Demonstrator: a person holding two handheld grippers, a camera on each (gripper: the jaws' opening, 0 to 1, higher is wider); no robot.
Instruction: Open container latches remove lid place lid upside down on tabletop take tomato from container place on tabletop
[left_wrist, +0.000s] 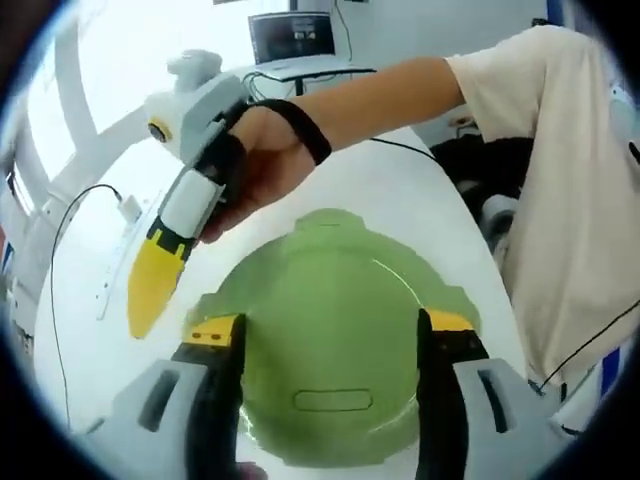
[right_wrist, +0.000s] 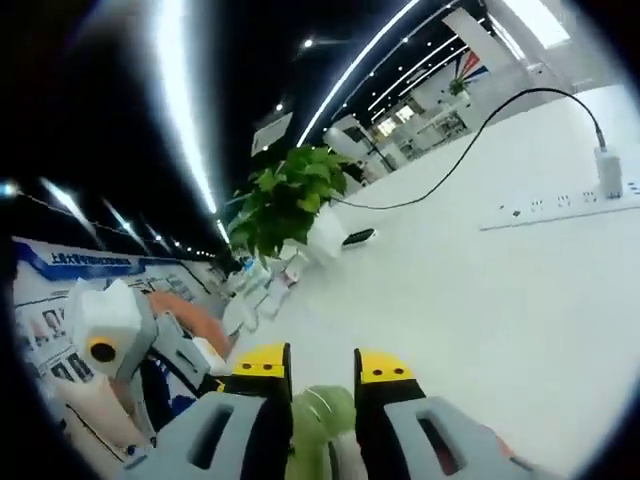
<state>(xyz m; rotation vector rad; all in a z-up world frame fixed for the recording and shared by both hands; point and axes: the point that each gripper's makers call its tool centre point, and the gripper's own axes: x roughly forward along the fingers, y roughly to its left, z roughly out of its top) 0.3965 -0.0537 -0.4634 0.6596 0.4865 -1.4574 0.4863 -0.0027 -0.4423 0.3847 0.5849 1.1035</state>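
Between the spread fingers of the left gripper (left_wrist: 329, 327) sits the green lid (left_wrist: 325, 340): a round, smooth, slightly glossy plastic dome with a raised oblong outline near its close edge and small tabs jutting at its rim. Both yellow-tipped fingers (left_wrist: 218, 330) straddle it, black inner faces turned toward it; contact cannot be told. Lid rests on the white bench (left_wrist: 420, 195).

Beyond the lid and to the left, the right gripper (left_wrist: 152, 290) comes into the left gripper view, held in a person's hand (left_wrist: 262, 165) with a black strap over the wrist. Its yellow fingers read as one tapered wedge pointing down at the bench just beside the lid's left rim; apparently together from this side.

Right gripper view: its own fingers (right_wrist: 263, 362) stand a little apart, with a pale green ribbed edge of the lid (right_wrist: 322, 415) in the gap low between them. Whether they are pinching it cannot be told. Left of them, the left gripper (right_wrist: 150, 350) body, grey and white.

Around: a cream sleeve (left_wrist: 560, 150) on the right; a black cable (right_wrist: 470, 140) running across the bench to a white power strip (right_wrist: 560, 205); a leafy potted plant (right_wrist: 290, 205) past the fingers; a monitor (left_wrist: 290, 35) at the far bench edge.
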